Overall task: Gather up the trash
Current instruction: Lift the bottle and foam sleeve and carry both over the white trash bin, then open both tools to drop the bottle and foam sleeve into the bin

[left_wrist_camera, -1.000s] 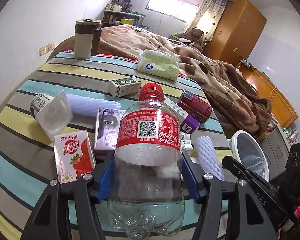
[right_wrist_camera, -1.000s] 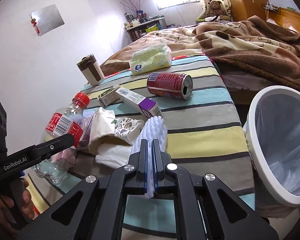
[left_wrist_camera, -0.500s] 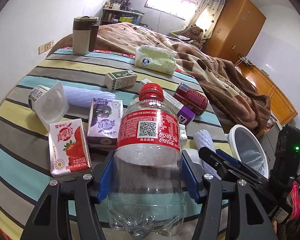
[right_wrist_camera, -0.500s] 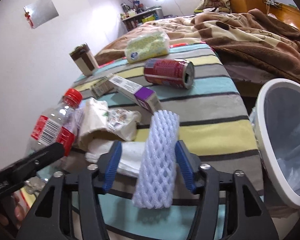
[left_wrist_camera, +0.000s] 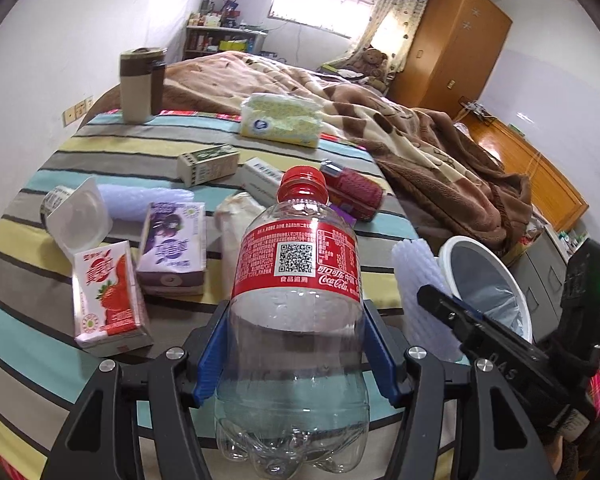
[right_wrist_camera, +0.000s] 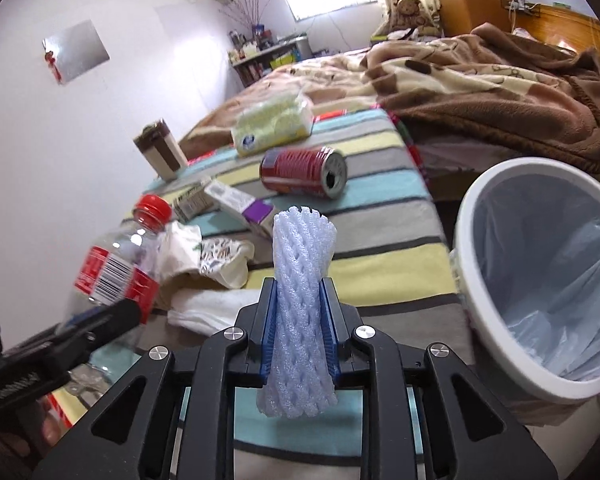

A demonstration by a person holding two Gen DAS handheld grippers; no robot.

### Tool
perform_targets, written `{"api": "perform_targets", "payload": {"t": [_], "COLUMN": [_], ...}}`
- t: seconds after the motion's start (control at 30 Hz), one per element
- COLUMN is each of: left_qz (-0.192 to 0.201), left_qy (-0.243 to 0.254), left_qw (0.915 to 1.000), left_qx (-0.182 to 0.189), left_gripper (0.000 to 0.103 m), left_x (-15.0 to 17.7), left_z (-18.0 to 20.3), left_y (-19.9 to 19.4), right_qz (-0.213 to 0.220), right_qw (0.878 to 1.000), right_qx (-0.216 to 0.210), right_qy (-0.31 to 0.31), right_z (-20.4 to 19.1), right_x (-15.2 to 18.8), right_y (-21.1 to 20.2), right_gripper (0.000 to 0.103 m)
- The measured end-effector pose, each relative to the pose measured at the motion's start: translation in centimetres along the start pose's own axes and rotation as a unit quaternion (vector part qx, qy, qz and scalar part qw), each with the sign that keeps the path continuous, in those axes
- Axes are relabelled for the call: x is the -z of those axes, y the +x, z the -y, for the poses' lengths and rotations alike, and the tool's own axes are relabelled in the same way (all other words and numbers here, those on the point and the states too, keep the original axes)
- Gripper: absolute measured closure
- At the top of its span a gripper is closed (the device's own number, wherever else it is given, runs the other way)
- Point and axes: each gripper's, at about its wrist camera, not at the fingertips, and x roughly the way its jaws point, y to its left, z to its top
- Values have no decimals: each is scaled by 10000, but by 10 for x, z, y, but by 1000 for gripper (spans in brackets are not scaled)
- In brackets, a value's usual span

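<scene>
The left tongs (left_wrist_camera: 296, 354) are clamped on a clear bottle (left_wrist_camera: 296, 320) with a red cap and red label, their blue pads pressing its sides just below the label; the bottle stands upright between them, lifted off the striped bed (left_wrist_camera: 52, 344).

The right tongs (right_wrist_camera: 299, 330) have just closed and now pinch a white foam net (right_wrist_camera: 302, 308), squeezing it narrow at the middle while both ends flare above and below the pads. In the left wrist view this net (left_wrist_camera: 418, 288) shows to the right of the left tongs, with the right tongs' dark finger across it.

Right of the right tongs, beside the bed's edge, is a white bin (right_wrist_camera: 472, 280) with a pale liner, tilted in this view. Ahead of the right tongs lie a red can (right_wrist_camera: 300, 172) on its side, a purple-ended box (right_wrist_camera: 240, 204) and a tissue pack (right_wrist_camera: 272, 124); to their left is a crumpled paper bag (right_wrist_camera: 204, 256).

Left of and beyond the left tongs are a strawberry carton (left_wrist_camera: 106, 296), a purple carton (left_wrist_camera: 174, 246), a yogurt cup (left_wrist_camera: 74, 218) on its side, a second foam net (left_wrist_camera: 140, 202) and a green box (left_wrist_camera: 208, 164). Far ahead a brown mug (left_wrist_camera: 140, 84) stands upright. A brown blanket (left_wrist_camera: 440, 148) covers the bed beyond and to the right.
</scene>
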Motion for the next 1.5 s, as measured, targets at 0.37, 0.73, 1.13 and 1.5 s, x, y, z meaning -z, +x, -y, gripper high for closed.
{"api": "perform_targets", "payload": {"t": [0.37, 0.73, 1.13, 1.5], "left_qz": [66, -137, -434, -625], "left_qy": [506, 940, 1365, 1497], "left_qw": [9979, 9909, 9812, 9776], "left_qx": [405, 954, 1297, 1343], "left_gripper": [41, 41, 41, 41], "left_x": [-6, -10, -5, 1], "left_z": [65, 145, 218, 247], "left_y": [5, 35, 76, 109], "right_qz": [541, 710, 652, 419], "right_qw": [9979, 9922, 9861, 9835], "right_qx": [267, 866, 1258, 1464], "right_qy": [236, 556, 868, 976], "right_z": [40, 92, 138, 165], "right_x": [-12, -21, -18, -11], "right_y": [-46, -67, -71, -61], "right_gripper": [82, 82, 82, 80]}}
